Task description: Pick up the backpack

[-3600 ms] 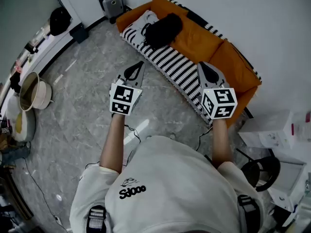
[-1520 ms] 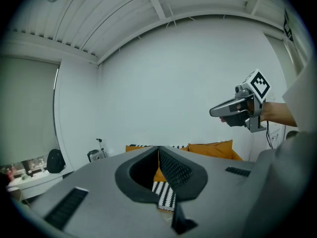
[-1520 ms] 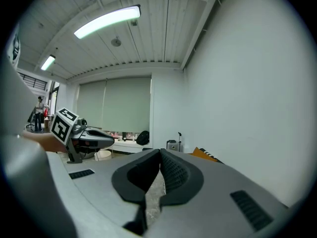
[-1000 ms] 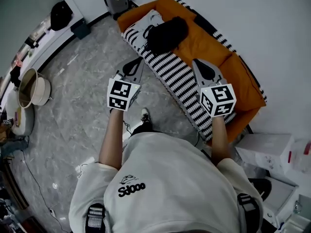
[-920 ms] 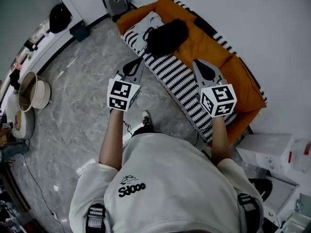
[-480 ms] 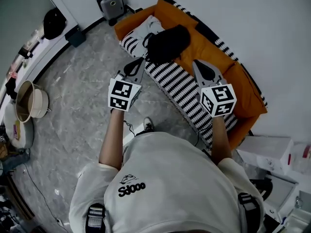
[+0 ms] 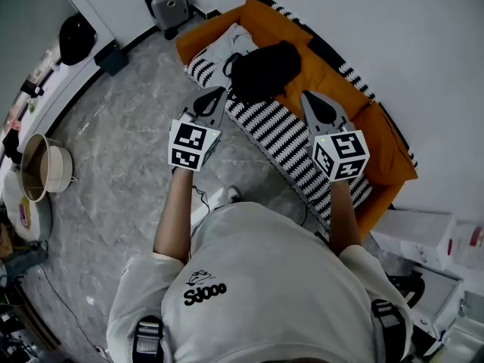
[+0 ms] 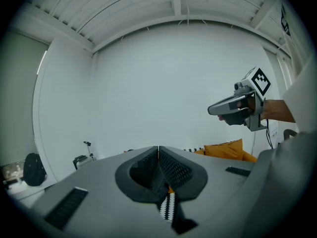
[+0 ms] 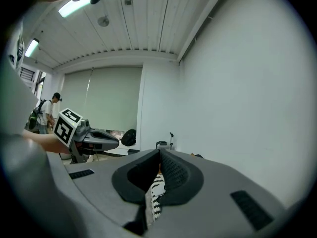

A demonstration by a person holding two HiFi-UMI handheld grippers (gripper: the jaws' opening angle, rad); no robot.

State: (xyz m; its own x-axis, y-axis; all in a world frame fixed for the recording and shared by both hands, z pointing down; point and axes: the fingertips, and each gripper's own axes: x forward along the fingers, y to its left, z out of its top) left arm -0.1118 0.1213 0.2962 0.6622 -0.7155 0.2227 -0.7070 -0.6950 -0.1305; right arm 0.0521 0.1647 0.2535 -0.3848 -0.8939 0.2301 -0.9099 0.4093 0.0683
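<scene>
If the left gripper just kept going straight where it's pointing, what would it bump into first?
Probably the striped sofa cover, just in front of the black backpack; depth is hard to judge.

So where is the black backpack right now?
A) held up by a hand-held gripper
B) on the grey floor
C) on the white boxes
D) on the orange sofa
D: the backpack lies on top of the sofa, with nothing holding it.

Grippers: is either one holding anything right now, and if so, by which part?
Nothing is held. The left gripper and the right gripper are both shut and empty; the black backpack lies on the sofa ahead of them.
</scene>
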